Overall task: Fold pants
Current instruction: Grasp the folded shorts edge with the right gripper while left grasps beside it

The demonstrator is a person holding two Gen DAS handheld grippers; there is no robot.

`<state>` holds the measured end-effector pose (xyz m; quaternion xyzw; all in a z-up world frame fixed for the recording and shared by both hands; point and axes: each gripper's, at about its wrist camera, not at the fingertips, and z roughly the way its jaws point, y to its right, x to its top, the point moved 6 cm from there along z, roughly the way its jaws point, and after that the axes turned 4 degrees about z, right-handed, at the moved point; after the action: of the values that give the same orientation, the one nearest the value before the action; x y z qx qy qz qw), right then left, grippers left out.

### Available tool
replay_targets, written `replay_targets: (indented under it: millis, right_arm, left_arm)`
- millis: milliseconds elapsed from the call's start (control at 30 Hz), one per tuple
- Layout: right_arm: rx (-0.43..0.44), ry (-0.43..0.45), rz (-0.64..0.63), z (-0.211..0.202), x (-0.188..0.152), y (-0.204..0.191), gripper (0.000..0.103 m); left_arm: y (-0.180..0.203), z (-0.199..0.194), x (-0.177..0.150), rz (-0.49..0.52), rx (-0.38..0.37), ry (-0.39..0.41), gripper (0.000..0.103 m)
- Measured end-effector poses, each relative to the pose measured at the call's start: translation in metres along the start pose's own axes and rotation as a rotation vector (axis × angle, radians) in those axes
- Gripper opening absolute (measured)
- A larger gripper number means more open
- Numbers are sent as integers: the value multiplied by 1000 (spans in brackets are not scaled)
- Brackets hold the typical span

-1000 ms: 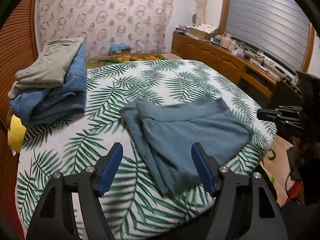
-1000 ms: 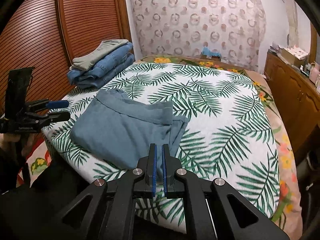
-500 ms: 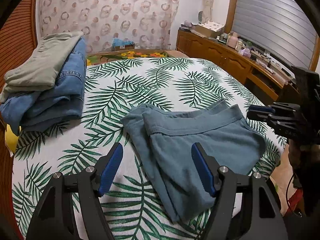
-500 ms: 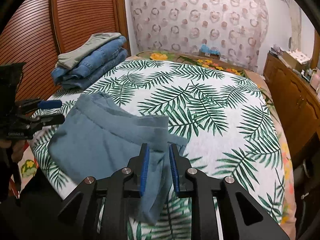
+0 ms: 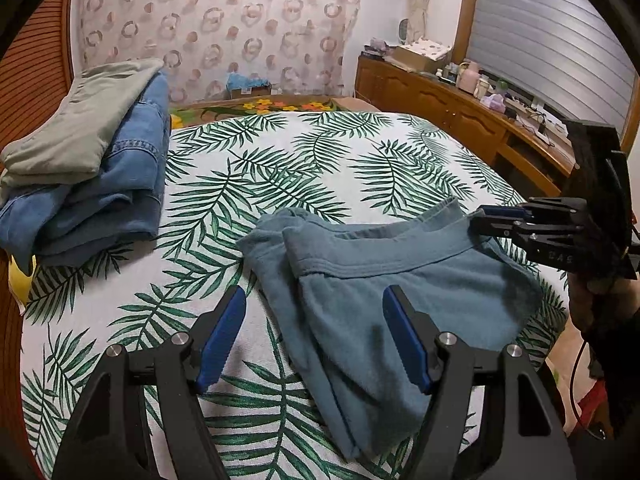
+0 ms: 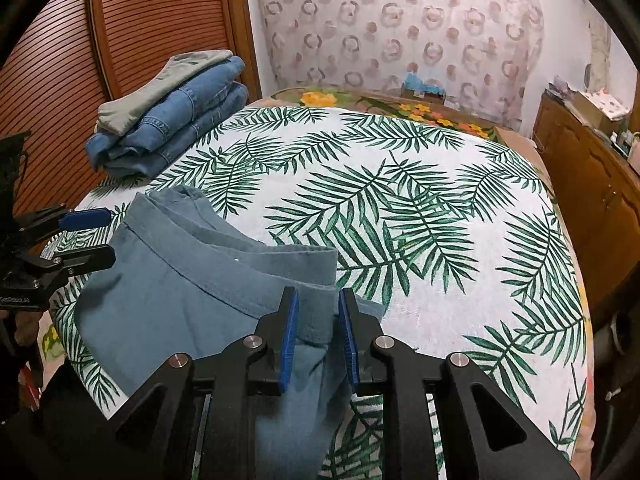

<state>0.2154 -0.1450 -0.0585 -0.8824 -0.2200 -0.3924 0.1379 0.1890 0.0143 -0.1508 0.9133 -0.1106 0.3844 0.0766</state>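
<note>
Two grippers worked mid-fold: right gripper (image 6: 318, 338) jaws slightly parted astride pants (image 6: 192, 300) waistband, left gripper (image 5: 314, 340) spread above them; next, pinch corners.

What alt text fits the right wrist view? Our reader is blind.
An open hand-held gripper straddles a waistband corner of teal pants lying on a palm-leaf bedspread. The other hand-held gripper waits, open, at the left edge, with folded jeans stacked behind.
</note>
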Motion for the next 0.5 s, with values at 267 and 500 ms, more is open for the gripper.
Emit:
replay_targets:
  millis: [267,500]
  right_arm:
    - [9,45,-44,-9,8,-9,10]
    - [-32,115,-41,-18,18,-4,8]
  left_arm:
    - [-5,3,1,-16,11,-3,72]
    - [-7,6,0,-17,15,-9,72]
